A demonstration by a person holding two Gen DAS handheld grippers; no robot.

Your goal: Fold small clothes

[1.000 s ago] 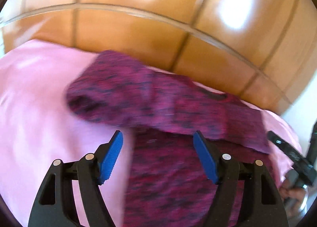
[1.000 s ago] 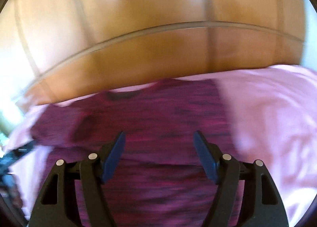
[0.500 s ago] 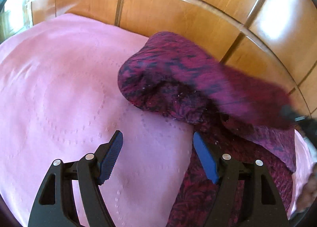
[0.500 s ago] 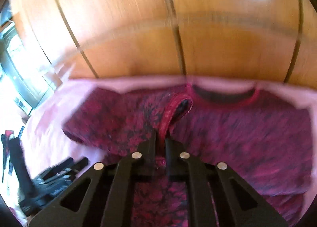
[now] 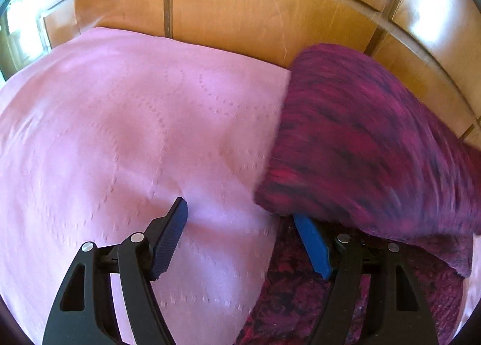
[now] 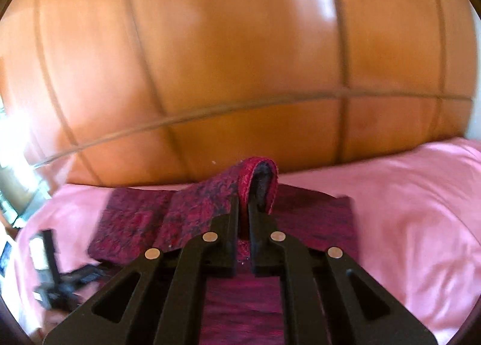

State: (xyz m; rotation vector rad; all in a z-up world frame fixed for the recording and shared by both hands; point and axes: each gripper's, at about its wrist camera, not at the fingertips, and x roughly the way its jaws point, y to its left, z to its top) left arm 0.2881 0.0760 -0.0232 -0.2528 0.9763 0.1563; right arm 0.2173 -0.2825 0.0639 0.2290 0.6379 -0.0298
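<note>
A small magenta-and-black knit top (image 6: 144,221) lies on a pink bedspread (image 6: 405,194). My right gripper (image 6: 244,209) is shut on a fold of its hem edge (image 6: 258,173), lifted above the rest of the garment. In the left wrist view a raised flap of the same top (image 5: 360,140) hangs over the right side and covers the tip of the right blue pad (image 5: 312,245). My left gripper (image 5: 240,218) stands open over the bedspread (image 5: 120,134) at the garment's left edge, with nothing pinched between its pads.
A glossy wooden headboard or wardrobe panel (image 6: 240,59) rises right behind the bed. The left gripper's black frame (image 6: 54,272) shows blurred at the lower left of the right wrist view. Pink bedspread stretches wide to the left of the garment.
My right gripper closed on the top's edge and raised it. The left gripper stayed open and shifted left and down, so the lifted flap now sits over its right finger.
</note>
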